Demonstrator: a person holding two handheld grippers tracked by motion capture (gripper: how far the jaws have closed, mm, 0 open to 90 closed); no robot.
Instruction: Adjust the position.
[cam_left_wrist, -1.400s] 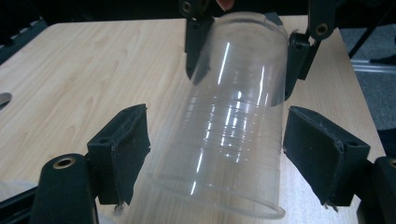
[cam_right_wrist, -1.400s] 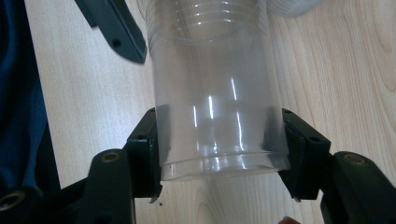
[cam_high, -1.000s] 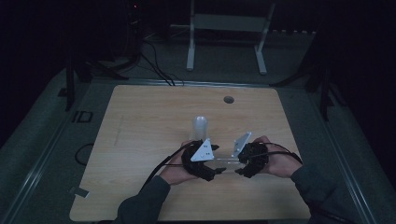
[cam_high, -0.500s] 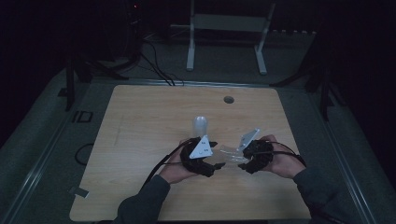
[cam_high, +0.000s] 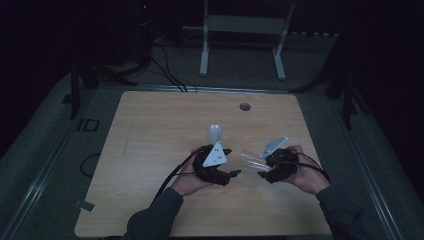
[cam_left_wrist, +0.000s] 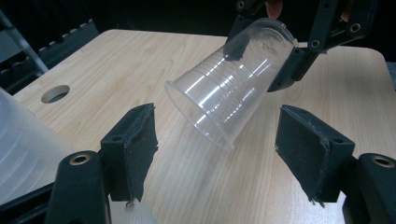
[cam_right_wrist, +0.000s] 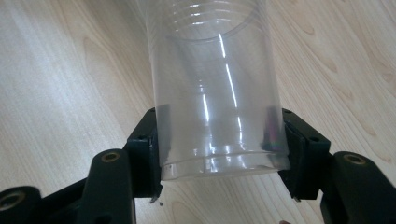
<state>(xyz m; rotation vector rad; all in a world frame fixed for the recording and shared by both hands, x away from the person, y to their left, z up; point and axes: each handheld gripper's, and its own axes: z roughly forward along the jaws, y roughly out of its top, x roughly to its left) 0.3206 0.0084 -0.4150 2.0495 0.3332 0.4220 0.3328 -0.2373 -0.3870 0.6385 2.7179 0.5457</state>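
Dark surroundings close in on a pale wooden table, with a white metal stand and black cables on the floor behind it.

At the right, the right gripper is clamped on a clear plastic cup near the cup's base; the right gripper view shows its 2 black jaws pressed against opposite sides of the cup, which lies tilted above the tabletop with its open mouth turned toward the other hand. In the left gripper view the same cup hangs at a slant ahead of the left gripper, held by the right gripper at its far end.

The left gripper stands with its jaws apart; they have just been closing, and nothing lies between them, the cup's rim being a little beyond their tips. Just beside that gripper, on its far side in the high view, stands a frosted white cup, upside down on the wood; its wall fills the left edge of the left gripper view.

Farther back, a round hole is cut in the tabletop.
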